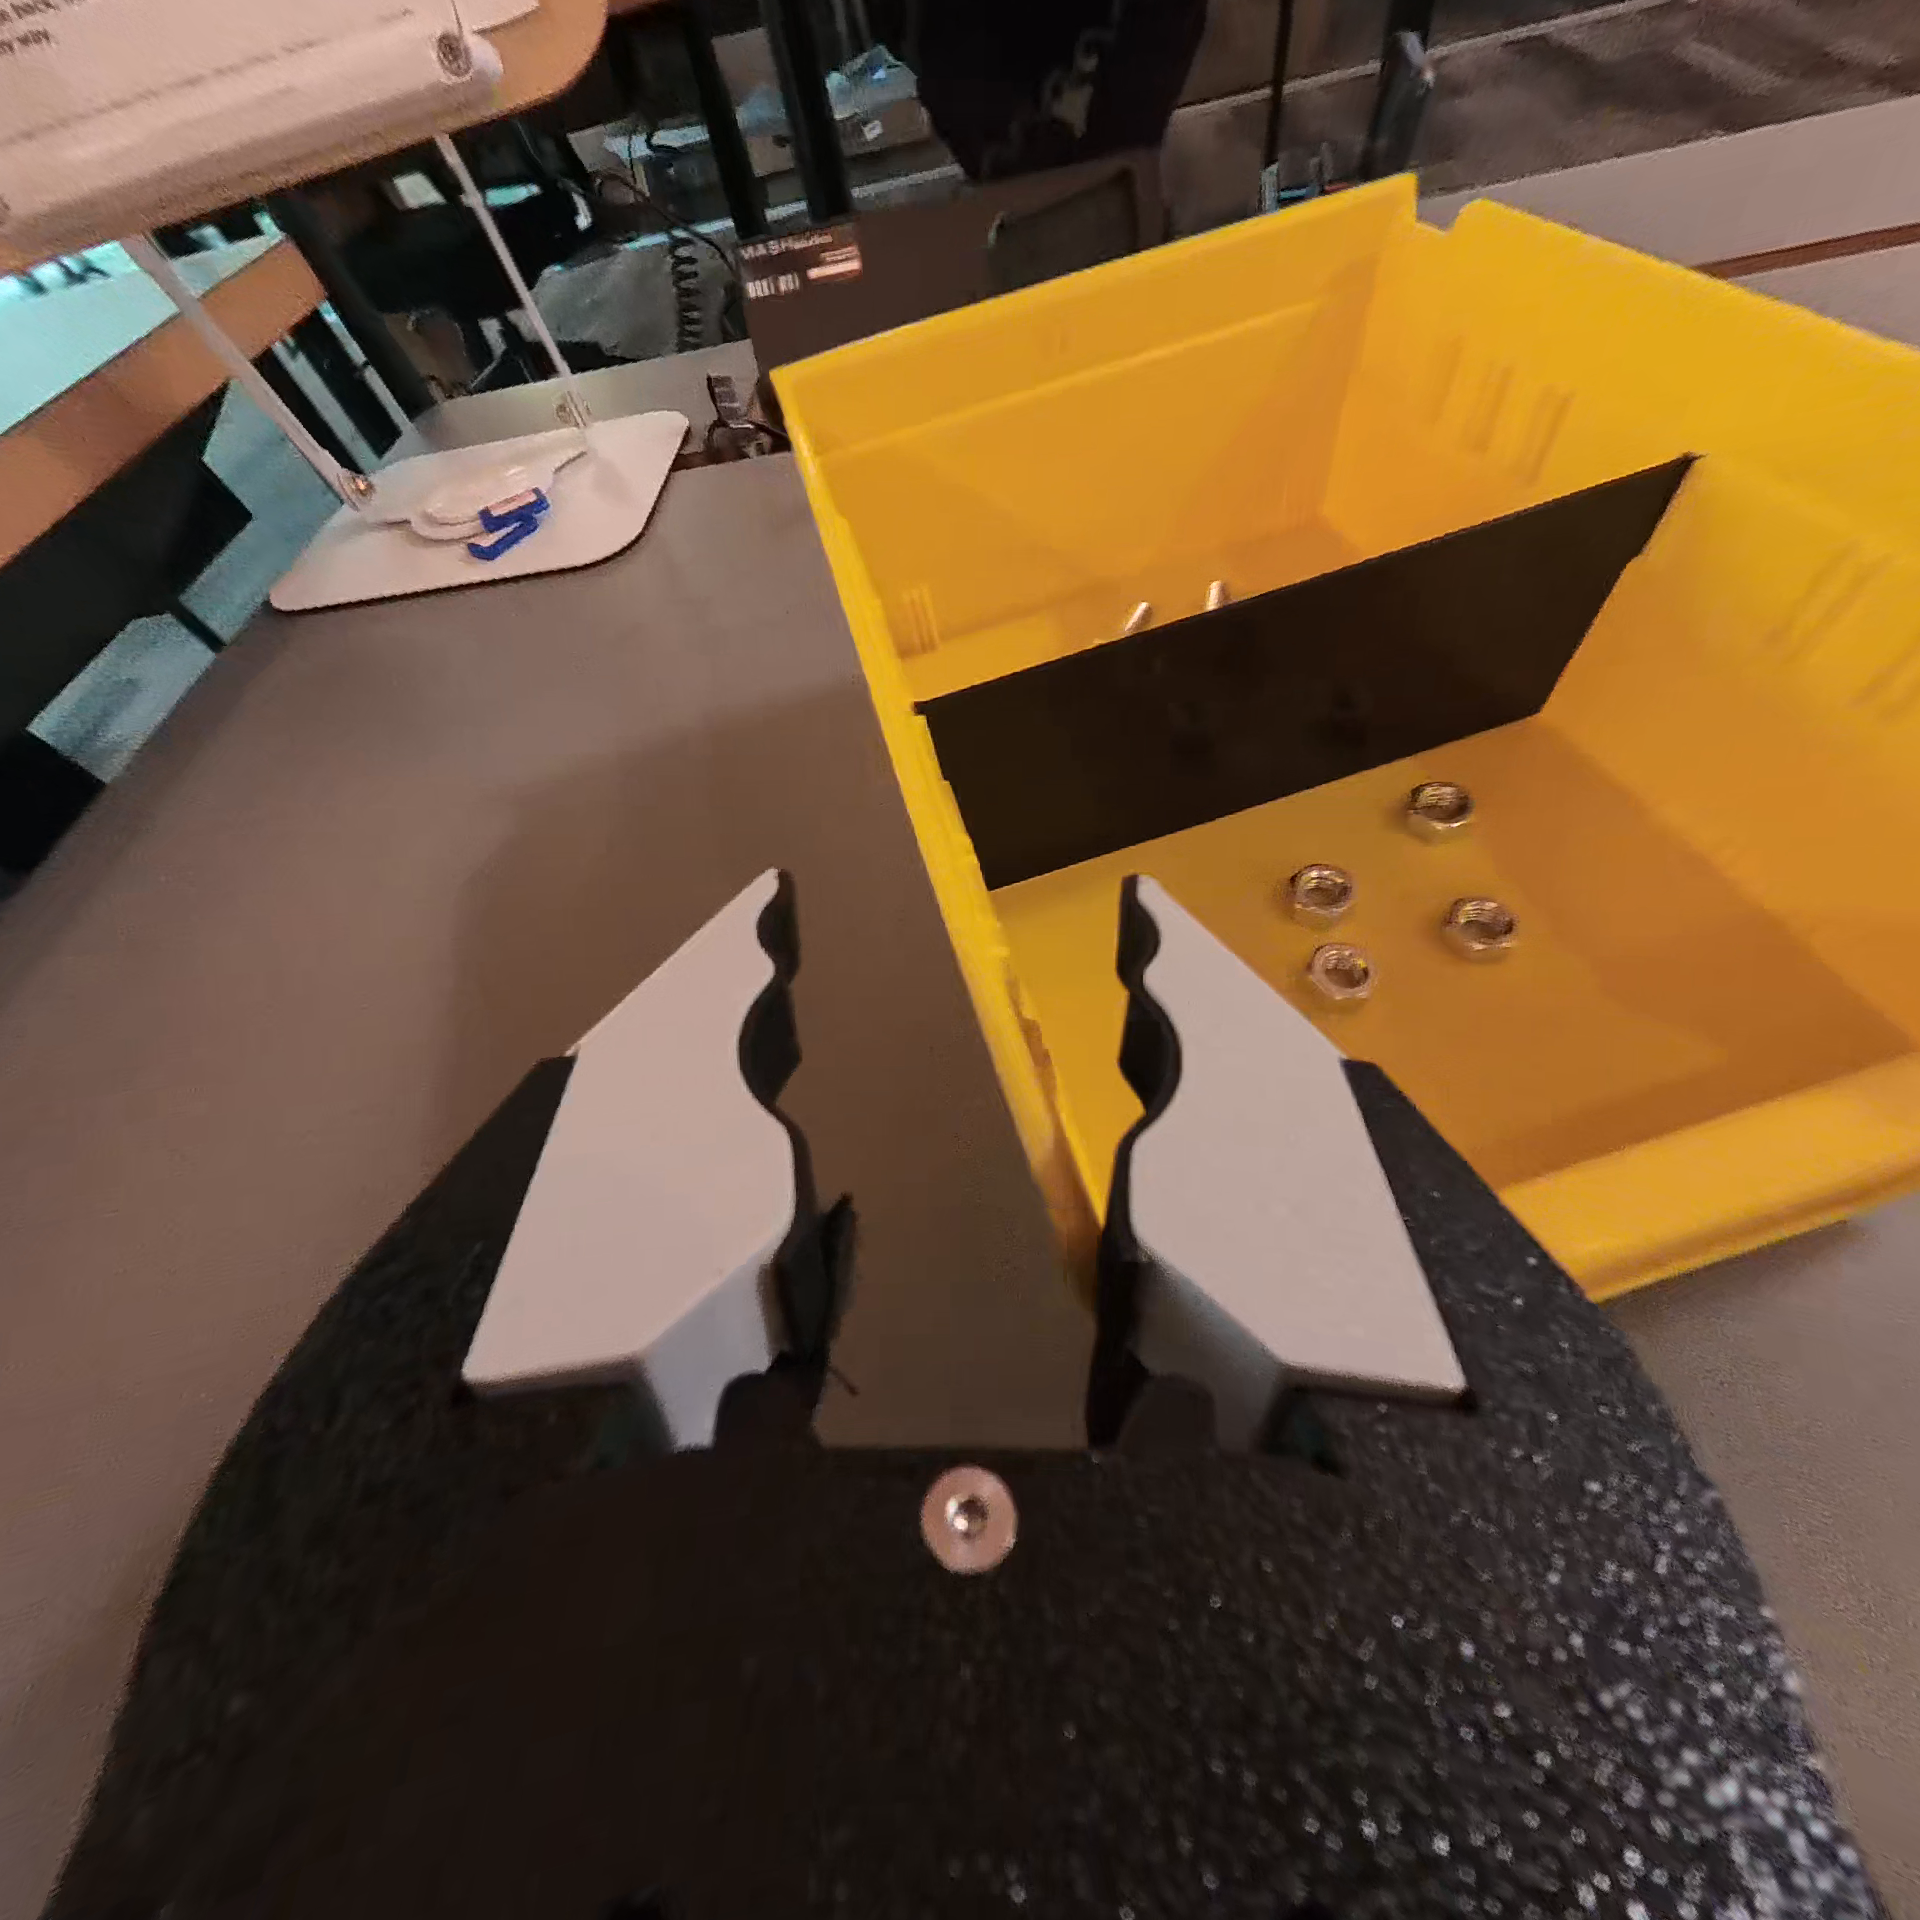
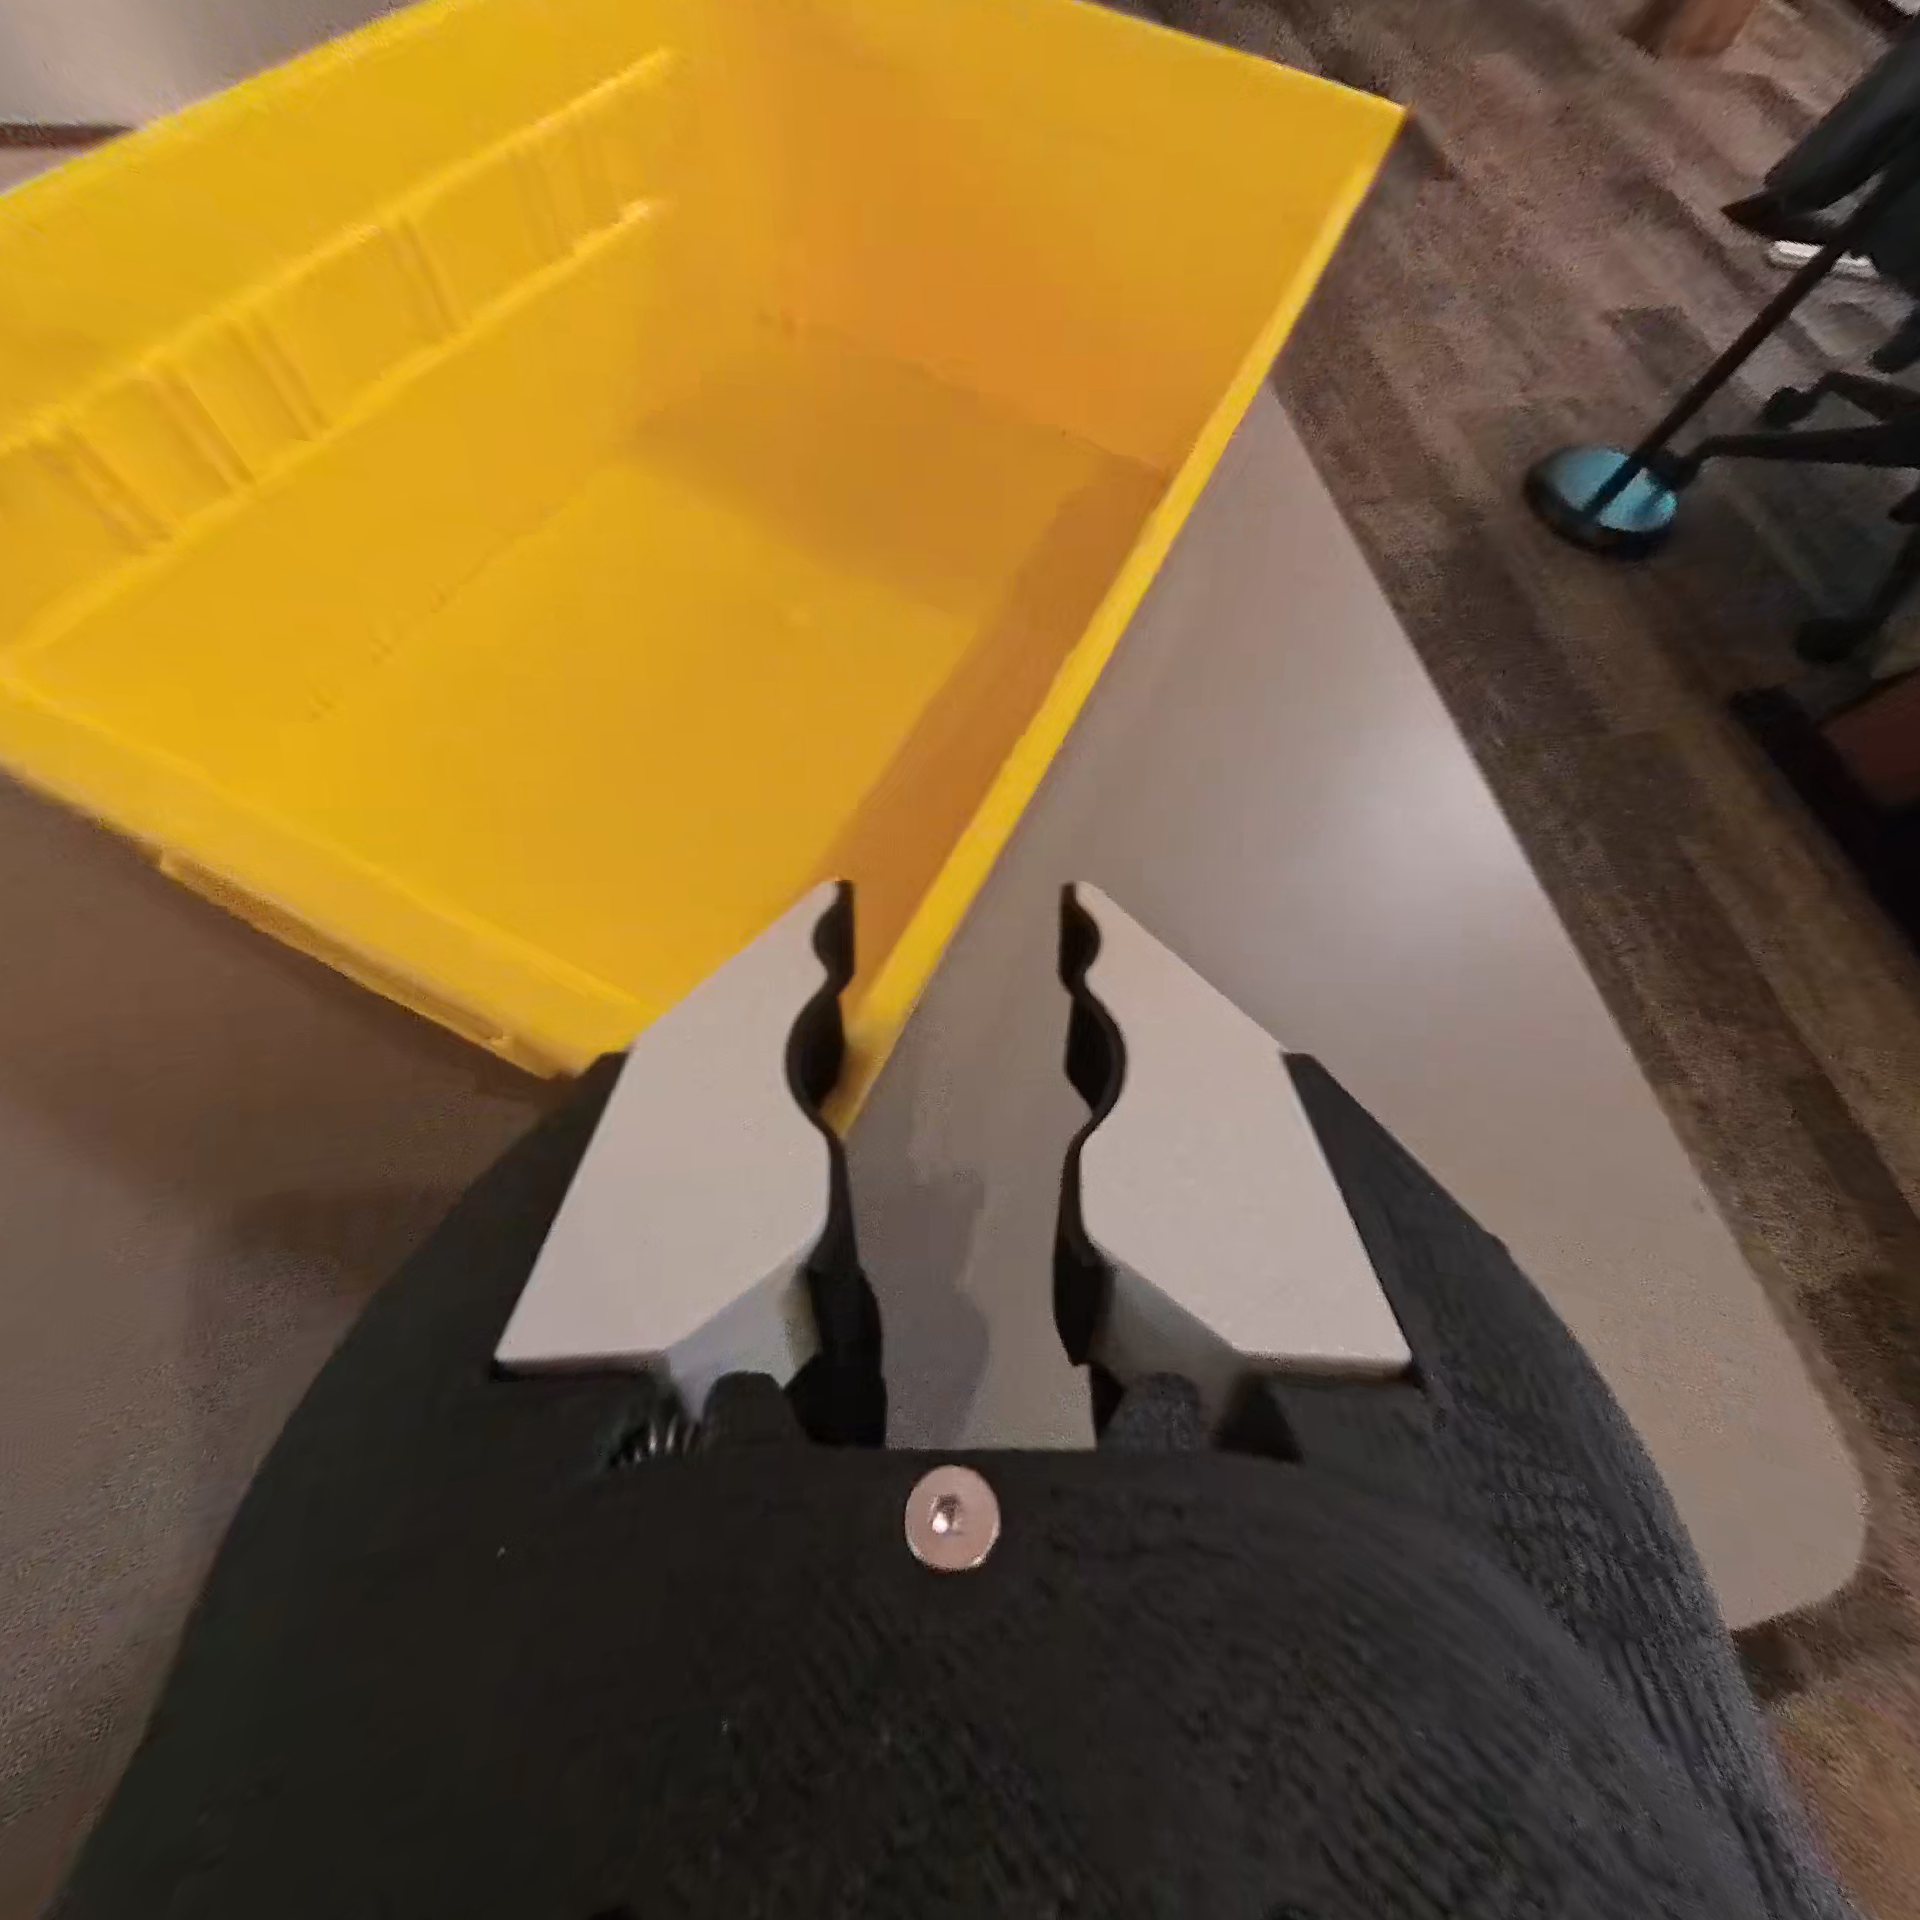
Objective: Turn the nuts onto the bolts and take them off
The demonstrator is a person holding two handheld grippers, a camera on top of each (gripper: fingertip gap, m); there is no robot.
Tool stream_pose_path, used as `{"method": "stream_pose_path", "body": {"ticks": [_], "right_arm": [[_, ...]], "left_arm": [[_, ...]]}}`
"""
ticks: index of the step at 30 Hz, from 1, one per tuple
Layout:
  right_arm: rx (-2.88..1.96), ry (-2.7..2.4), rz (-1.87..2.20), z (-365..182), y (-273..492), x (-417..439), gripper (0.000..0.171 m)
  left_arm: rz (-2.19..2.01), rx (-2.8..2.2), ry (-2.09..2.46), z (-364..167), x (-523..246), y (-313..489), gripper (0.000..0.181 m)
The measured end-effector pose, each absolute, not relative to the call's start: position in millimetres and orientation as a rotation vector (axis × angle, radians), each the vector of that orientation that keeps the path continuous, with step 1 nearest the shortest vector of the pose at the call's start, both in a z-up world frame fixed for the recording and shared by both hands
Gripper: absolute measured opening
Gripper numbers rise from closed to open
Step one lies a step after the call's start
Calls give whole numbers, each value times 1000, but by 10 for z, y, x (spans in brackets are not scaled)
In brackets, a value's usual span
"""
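Left gripper (image 1: 956, 883) hovers over the grey table (image 1: 468, 883) at the near left wall of the yellow bin (image 1: 1091, 416), jaws spread wide, nothing held. Four nuts (image 1: 1397, 894) lie flat in the near compartment, ahead and to its right, closer to this hand. Behind the black divider (image 1: 1299, 696), bolts (image 1: 1174, 608) show only their tips; long axis can't be told. Right gripper (image 2: 956, 894), half open and empty, sits over a second yellow bin's (image 2: 1299, 291) near corner; that bin looks bare inside.
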State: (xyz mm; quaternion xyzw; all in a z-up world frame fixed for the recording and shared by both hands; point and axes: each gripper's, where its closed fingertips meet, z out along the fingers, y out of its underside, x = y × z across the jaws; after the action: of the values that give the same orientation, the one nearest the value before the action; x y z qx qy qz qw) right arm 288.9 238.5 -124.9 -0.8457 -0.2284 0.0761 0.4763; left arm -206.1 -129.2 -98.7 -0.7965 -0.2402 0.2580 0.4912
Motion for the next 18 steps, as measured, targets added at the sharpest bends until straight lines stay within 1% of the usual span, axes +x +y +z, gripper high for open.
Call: {"method": "stream_pose_path", "body": {"ticks": [1, 2, 4, 5, 11, 18], "right_arm": [[-2066, -557, 162, -1237, 2450, 2980, 22], [-2066, -563, 142, -1226, 2506, 3056, 9], [-2070, -599, 132, -1227, 2590, 3146, 6], [-2075, -618, 158, -1228, 2616, 3151, 6], [-2086, -727, 258, -1196, 2600, 3195, 5], [-2066, -770, 437, -1227, 2283, 3093, 2]], "left_arm": [[626, -1931, -594, -1002, -2087, -1324, 55], [630, -1932, -601, -1017, -2115, -1359, 46], [653, -1927, -601, -1019, -2175, -1443, 15], [681, -1922, -594, -1003, -2217, -1496, 7], [592, -1878, -600, -955, -2396, -1796, 0], [601, -1872, -599, -943, -2840, -2599, 0]]}}
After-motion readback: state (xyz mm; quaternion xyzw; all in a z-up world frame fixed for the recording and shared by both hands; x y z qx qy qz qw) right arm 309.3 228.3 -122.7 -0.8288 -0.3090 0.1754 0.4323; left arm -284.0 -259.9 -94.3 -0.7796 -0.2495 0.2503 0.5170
